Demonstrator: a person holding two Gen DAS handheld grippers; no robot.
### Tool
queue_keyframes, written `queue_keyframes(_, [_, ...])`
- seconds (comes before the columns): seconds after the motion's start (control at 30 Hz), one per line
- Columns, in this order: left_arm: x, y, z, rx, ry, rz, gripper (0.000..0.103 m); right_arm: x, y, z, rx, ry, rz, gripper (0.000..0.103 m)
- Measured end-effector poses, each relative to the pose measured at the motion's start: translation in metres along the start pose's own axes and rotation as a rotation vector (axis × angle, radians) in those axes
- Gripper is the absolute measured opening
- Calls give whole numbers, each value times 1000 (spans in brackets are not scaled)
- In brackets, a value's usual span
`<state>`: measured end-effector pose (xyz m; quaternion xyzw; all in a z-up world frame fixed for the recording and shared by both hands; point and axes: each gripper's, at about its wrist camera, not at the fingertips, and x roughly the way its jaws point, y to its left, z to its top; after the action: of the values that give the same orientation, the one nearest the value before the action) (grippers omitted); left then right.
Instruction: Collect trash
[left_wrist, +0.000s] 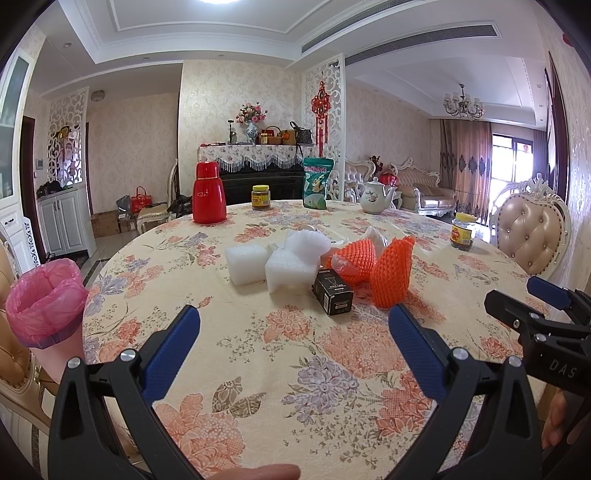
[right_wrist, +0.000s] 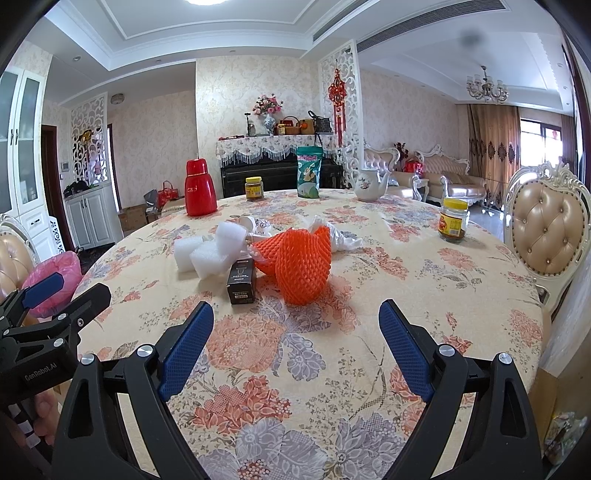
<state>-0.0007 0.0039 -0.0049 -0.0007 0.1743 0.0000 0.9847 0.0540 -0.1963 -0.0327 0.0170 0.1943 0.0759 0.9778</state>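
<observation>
Both pairs of fingers stand wide open and hold nothing: the left gripper (left_wrist: 293, 339) and the right gripper (right_wrist: 295, 334) hover above the near part of the round table (left_wrist: 258, 369), touching no object. The trash lies grouped at the table centre: white foam blocks (left_wrist: 246, 264), two orange foam fruit nets (right_wrist: 302, 267), a small black carton (left_wrist: 332, 291) and crumpled white plastic (right_wrist: 341, 238) behind. All of it looks very light; the nets and foam are soft and will squash, so a pinch at a net's edge should work. The carton is stiffer. A pink-lined bin (left_wrist: 46, 301) waits at the left table edge.
</observation>
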Motion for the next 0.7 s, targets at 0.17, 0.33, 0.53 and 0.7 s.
queue_keyframes(0.17, [0,1,1,-3,2,-1,99,1,0,-1,-2,0,0,85])
queue_keyframes(0.33, [2,2,2,0,8,-3,99,0,-1,-2,-1,-3,-4,85])
queue_keyframes(0.53, [6,5,4,10,8,-8,99,1,-4,-4,4,4,-14,85])
queue_keyframes(0.7, [12,10,6,1,19,-39,99,11,-5,-8,15,10,-10,85])
